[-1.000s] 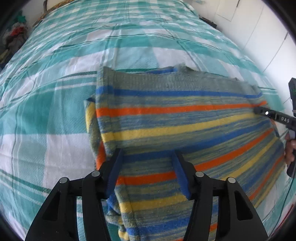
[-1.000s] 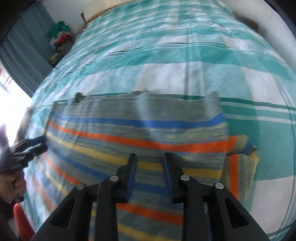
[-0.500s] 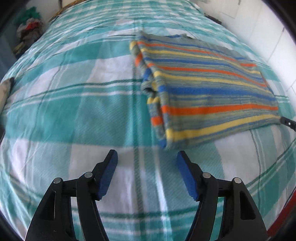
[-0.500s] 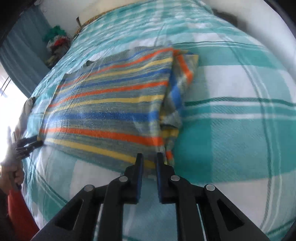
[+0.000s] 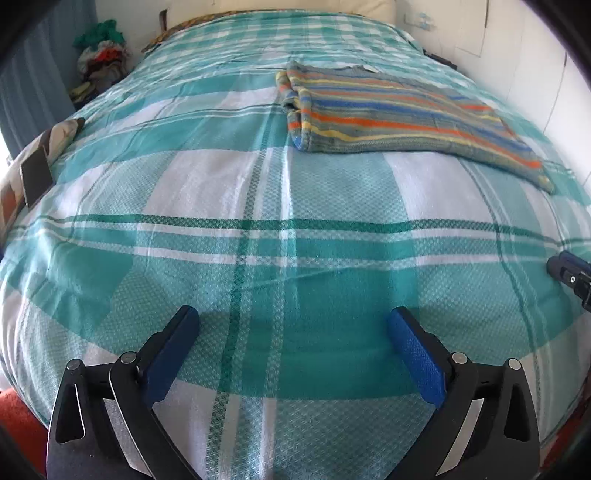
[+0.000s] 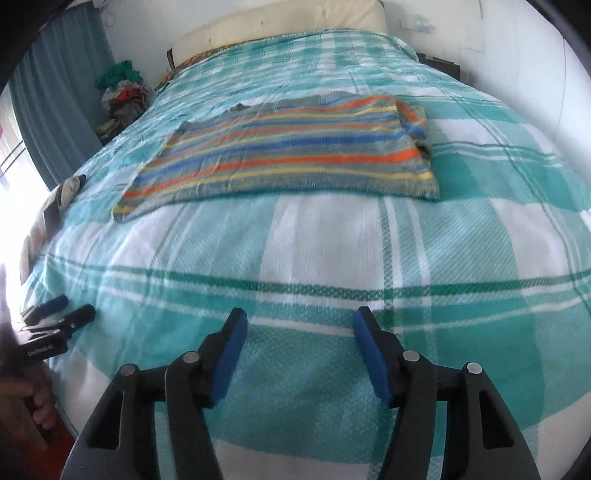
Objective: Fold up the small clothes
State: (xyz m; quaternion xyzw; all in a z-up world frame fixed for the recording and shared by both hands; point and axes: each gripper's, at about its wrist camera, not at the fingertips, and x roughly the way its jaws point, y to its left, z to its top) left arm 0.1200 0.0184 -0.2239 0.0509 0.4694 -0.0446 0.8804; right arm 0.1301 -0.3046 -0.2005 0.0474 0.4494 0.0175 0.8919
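A striped garment (image 5: 399, 118) in grey, blue, orange and yellow lies folded flat on the teal checked bedspread (image 5: 258, 229), far ahead of both grippers; it also shows in the right wrist view (image 6: 295, 147). My left gripper (image 5: 295, 332) is open and empty, low over the near end of the bed. My right gripper (image 6: 299, 336) is open and empty, also well short of the garment. The left gripper's tips show at the left edge of the right wrist view (image 6: 62, 314). The right gripper's tip shows at the right edge of the left wrist view (image 5: 569, 269).
A pile of clothes (image 6: 122, 92) sits beside the bed at the far left. A pillow (image 6: 288, 18) lies at the head. A dark flat object (image 5: 35, 177) rests at the bed's left edge. White walls (image 5: 517, 55) run along the right.
Both grippers have let go of the garment and pulled back toward the foot of the bed. The right gripper has gone from shut to open. The garment now lies folded and far away.
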